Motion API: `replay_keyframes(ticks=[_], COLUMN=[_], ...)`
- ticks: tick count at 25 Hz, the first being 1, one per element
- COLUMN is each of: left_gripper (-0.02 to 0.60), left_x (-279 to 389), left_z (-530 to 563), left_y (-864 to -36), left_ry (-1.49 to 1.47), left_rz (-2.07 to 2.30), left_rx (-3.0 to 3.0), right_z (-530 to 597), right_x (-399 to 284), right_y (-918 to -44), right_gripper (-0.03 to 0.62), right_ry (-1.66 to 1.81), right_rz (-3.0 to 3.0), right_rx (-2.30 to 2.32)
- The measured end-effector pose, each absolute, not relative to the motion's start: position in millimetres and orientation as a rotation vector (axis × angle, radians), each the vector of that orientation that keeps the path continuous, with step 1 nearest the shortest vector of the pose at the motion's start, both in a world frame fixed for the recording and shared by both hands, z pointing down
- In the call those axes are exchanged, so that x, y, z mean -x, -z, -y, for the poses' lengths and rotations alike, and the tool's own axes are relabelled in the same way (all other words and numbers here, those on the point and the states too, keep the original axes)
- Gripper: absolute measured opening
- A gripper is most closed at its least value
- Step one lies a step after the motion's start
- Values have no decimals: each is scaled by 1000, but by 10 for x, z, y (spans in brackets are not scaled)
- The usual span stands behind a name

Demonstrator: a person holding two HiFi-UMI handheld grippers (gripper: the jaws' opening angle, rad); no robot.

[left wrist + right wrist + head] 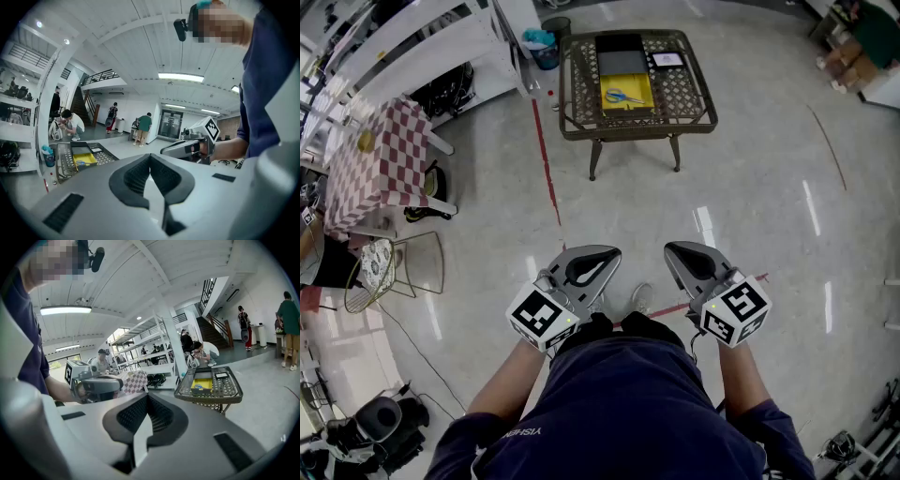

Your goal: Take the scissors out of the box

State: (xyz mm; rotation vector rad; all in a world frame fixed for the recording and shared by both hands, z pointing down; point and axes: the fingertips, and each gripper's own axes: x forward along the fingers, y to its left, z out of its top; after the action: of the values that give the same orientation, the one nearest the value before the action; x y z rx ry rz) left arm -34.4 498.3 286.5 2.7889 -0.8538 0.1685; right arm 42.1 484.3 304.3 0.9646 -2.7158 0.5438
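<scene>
The blue-handled scissors (624, 96) lie in a yellow box (629, 82) on a wicker-topped table (694, 103), far ahead of me across the floor. A black tray (620, 54) sits behind the box. My left gripper (600, 260) and right gripper (679, 253) are held side by side close to my body. Both are shut, with nothing between the jaws. In the left gripper view the left gripper (151, 158) points level, and the yellow box (85, 161) shows small at the left. In the right gripper view the yellow box (203, 383) lies beyond the right gripper (147, 398).
A red-checked table (380, 155) and white shelving (412, 47) stand at the left, with a wire chair (394, 272) nearer me. A bin (546, 49) stands by the wicker table. A red line (547, 159) runs along the floor. Cardboard boxes (853, 61) sit at the far right. Several people are in the background.
</scene>
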Motion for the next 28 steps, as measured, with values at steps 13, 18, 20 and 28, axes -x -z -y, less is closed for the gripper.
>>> replay_keyframes(ticks=[13,18,20,28], left_gripper=[25,25,25,25], left_x=[130,2,-43,-66], left_z=[-4823,-4779,-4755,-4579], left_y=[-2925,-2970,-3000,-2991], left_ry=[-193,-205,-211,-215], left_rz=[886,912,925,969], left_rx=[-2765,-2743,-2734,-2705], right_z=[-4703,-4627,-4587,-4377], right_x=[-686,-907,-991,-1107], right_y=[-3058,-3110,-3144,-3137], right_gripper=[18,18,18,17], right_ry=[-579,-598,-613,-654], right_rz=[2733,2730,2733,2735], right_rx=[-970,-970,-970,-948])
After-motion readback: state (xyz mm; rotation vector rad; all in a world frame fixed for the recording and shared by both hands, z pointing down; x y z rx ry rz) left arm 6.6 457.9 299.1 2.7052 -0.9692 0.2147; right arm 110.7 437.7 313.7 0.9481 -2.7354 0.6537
